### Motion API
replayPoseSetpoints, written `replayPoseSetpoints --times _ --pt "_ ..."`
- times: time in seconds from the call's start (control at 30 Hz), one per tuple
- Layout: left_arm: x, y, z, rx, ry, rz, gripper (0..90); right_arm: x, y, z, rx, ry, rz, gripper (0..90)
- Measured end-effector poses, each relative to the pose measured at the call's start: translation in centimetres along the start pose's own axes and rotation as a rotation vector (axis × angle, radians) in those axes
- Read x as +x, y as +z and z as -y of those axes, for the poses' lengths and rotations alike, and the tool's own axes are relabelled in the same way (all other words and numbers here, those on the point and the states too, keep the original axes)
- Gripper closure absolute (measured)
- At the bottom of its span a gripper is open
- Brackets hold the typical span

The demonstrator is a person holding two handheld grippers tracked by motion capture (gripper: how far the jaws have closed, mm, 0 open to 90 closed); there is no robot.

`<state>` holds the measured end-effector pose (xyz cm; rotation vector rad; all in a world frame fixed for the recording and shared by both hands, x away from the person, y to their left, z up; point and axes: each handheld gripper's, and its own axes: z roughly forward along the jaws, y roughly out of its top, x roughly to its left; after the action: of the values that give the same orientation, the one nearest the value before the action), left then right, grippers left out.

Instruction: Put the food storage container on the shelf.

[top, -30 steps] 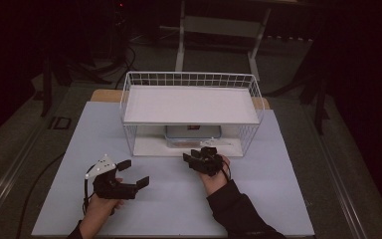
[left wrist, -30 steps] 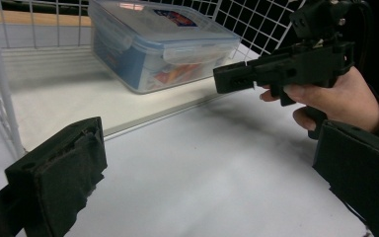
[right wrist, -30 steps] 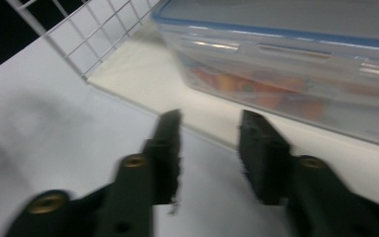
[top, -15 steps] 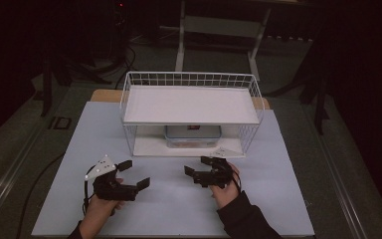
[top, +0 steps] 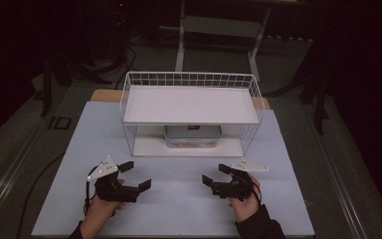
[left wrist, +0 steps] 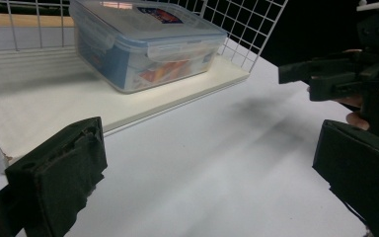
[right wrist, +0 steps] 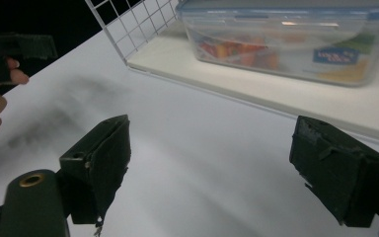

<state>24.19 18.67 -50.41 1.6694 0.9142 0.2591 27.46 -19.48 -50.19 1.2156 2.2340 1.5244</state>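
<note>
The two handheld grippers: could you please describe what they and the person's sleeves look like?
Both the left gripper and the right gripper are black, each with two blocky jaws faced in dark, rough-edged pads. Each carries a pale grey three-cornered plate on top. A dark cable trails from the left one. The right forearm wears a dark sleeve.

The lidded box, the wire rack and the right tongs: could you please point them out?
Box [left wrist: 143, 47], left gripper view, its clear front wall.
Rack [top: 189, 79], high view, its back rim.
Right tongs [top: 213, 175], high view, midway between the tips.
</note>
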Motion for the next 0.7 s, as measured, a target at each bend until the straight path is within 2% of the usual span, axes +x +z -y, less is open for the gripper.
replayPoseSetpoints --times 0.2,0.27,0.37,0.43,0.7 --pt "-0.1 0.0 0.0 0.009 0.010 0.007 0.0 -0.2 -1.2 1.0 0.007 0.014 0.005 16.5" --pt "-0.2 0.0 0.0 0.010 0.011 0.012 0.0 -0.2 -1.6 1.2 0.000 -0.002 0.029 16.8" --pt "-0.1 -0.1 0.1 0.012 0.015 0.013 0.0 -0.4 -2.0 1.5 0.009 0.004 0.036 16.8" --pt "-0.2 -0.1 0.1 0.011 0.018 0.012 0.0 -0.6 -2.2 1.9 0.029 0.000 0.034 16.8" --pt "-0.1 -0.2 0.1 0.010 0.021 0.018 0.0 -0.6 -3.3 2.8 0.044 -0.022 0.032 16.9"
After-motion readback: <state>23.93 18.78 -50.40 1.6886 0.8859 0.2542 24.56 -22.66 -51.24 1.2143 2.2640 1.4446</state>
